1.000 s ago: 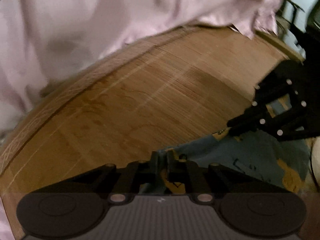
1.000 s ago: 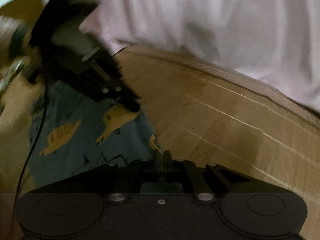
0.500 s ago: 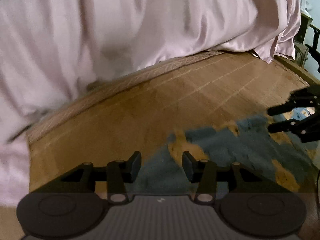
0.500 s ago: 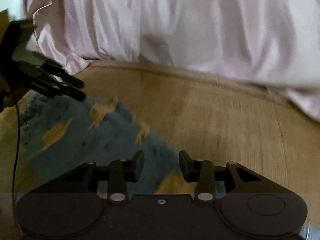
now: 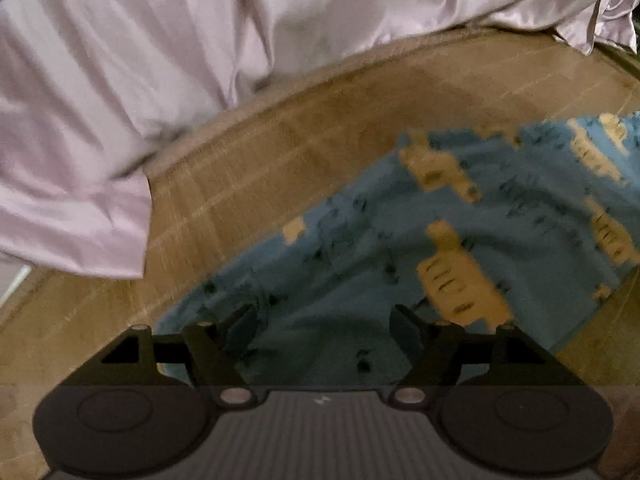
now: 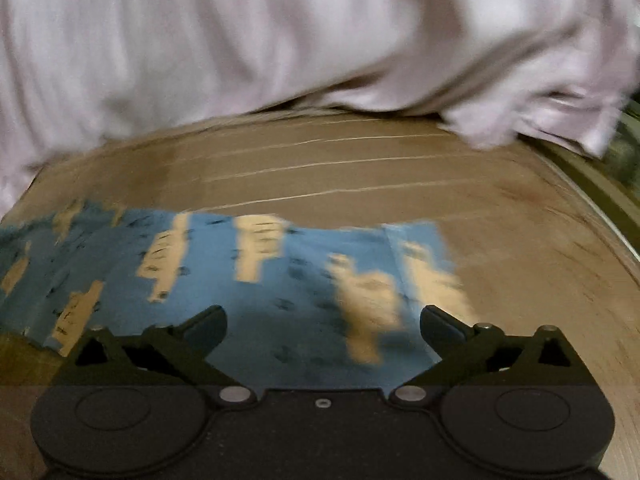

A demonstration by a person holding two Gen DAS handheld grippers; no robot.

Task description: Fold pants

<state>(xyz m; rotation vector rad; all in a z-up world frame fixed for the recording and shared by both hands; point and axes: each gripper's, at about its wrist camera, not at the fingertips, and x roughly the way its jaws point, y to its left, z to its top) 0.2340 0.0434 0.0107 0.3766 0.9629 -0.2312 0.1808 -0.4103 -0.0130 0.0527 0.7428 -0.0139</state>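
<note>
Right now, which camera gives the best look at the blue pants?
The left wrist view: the blue pants are sharper there, wrinkles and yellow print readable. The right wrist view shows the garment spread wider on the mat, but motion-blurred.

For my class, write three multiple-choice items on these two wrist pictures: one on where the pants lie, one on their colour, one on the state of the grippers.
1. Where do the pants lie?
A. On the woven mat
B. On top of the pale pink sheet
C. Hanging in the air from a gripper

2. What colour are the pants?
A. Red with white stripes
B. Blue with yellow figures
C. Plain black

3. How do the left gripper and right gripper stand?
A. Both shut on the cloth
B. Only the left one open
C. Both open, holding nothing

Key: 1 A, the blue cloth rests spread on the brown mat, in front of the sheet. 2 B, yellow shapes show on blue in both views. 3 C, a wide gap shows between each pair of fingers.
</note>
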